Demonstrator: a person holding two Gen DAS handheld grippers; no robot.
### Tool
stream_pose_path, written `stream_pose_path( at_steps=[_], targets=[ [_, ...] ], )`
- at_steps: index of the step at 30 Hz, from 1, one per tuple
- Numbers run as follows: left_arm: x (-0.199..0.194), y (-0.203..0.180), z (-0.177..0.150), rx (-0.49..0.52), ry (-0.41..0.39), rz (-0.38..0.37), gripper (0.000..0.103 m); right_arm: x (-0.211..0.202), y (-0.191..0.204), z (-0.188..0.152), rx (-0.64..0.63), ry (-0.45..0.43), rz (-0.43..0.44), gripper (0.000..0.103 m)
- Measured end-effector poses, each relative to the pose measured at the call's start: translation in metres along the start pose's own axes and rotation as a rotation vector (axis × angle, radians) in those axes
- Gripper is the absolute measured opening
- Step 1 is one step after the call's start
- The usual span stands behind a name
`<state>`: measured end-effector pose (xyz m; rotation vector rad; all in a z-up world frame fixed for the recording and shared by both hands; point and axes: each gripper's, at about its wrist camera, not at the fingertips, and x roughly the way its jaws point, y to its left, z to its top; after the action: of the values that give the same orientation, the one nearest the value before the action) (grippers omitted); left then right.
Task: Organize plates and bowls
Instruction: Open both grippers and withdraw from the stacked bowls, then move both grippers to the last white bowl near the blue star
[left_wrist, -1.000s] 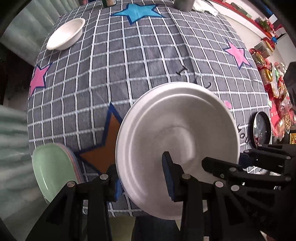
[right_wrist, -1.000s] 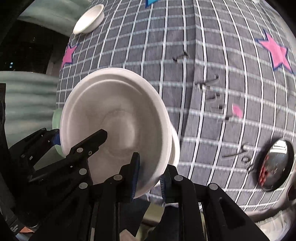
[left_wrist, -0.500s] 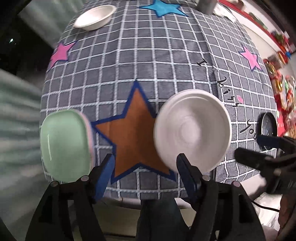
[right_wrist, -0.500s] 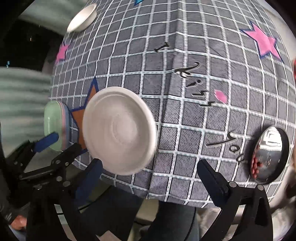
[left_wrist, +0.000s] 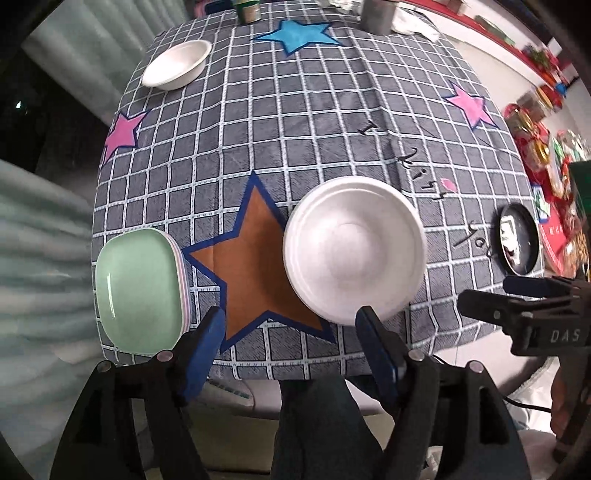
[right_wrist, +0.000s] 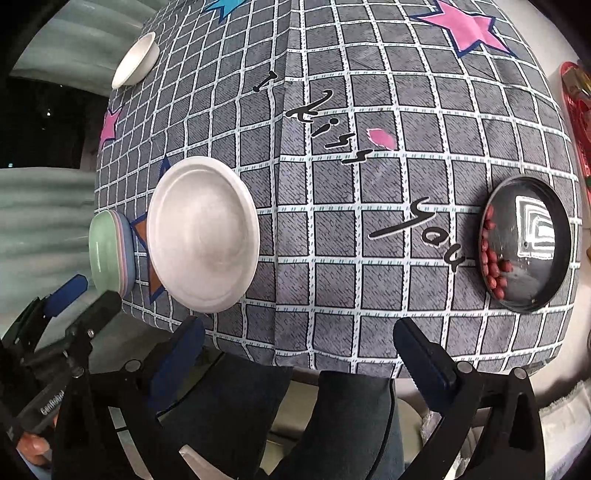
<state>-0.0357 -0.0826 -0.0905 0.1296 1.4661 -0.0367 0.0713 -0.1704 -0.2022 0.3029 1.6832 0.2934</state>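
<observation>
Bowl (left_wrist: 354, 258), white, sits upside down near the table's (left_wrist: 295, 147) near edge, beside a brown star; looks light, thin, stiff, probably foam or paper, rim the obvious hold. Second white bowl (left_wrist: 177, 65) upright at far left. Stack of plates (left_wrist: 138, 290), green on top, at near left corner; glossy, likely heavier and slippery. Left claw (left_wrist: 291, 349) wide open, empty. Right claw (right_wrist: 299, 347) wide open, empty. Checked cloth, creased, may drag. Black dish (right_wrist: 526, 243) far right.
</observation>
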Motion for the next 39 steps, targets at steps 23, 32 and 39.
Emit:
stream_pose_path(
  at_steps=[23,32,39],
  targets=[
    [-0.141,0.03,0.146,0.047,-0.365,-0.167,0.078,-0.088,0.027,0.057,0.136,-0.222,0.048,0.103],
    [-0.12,0.125,0.222,-0.01,-0.391,-0.121,0.078,-0.096,0.095,0.128,0.113,-0.261,-0.021,0.103],
    [-0.062,0.21,0.269,-0.096,-0.335,-0.023,0.078,-0.072,0.152,0.19,0.043,-0.227,-0.091,0.103]
  ],
)
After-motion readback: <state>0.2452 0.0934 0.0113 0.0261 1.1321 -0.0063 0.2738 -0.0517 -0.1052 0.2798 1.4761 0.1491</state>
